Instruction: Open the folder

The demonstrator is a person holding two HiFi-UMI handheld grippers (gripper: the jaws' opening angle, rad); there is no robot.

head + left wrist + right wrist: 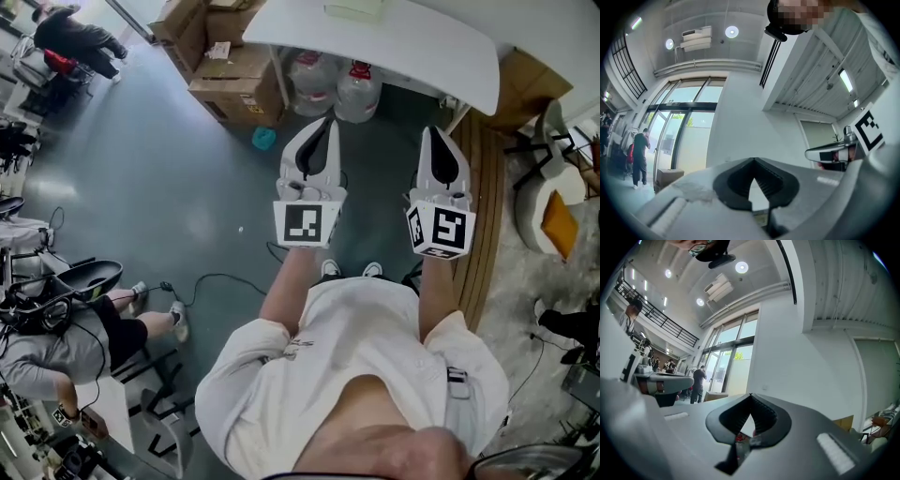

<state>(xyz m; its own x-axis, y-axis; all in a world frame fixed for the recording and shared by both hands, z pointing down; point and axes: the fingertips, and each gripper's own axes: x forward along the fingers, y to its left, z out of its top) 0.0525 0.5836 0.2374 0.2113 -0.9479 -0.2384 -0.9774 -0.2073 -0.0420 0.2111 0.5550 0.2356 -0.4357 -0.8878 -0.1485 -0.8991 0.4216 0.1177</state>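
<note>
In the head view I stand in front of a white table (pixel 422 52) and hold both grippers out at waist height. A pale flat thing (pixel 354 9) lies on the table's far part; whether it is the folder I cannot tell. My left gripper (pixel 324 125) is shut and empty, its tips short of the table's near edge. My right gripper (pixel 437 133) also has its jaws together with nothing between them. Both gripper views look slightly upward at walls and ceiling: the left gripper (pixel 753 160) and the right gripper (pixel 750 395) show their jaws meeting at the tip. No folder appears in either gripper view.
Two large water bottles (pixel 336 86) stand under the table. Cardboard boxes (pixel 234 70) are stacked to its left, with a small teal object (pixel 264 139) on the floor. Cables (pixel 211 279) run across the grey floor. A person (pixel 80 342) sits at the left; chairs (pixel 548 202) stand at the right.
</note>
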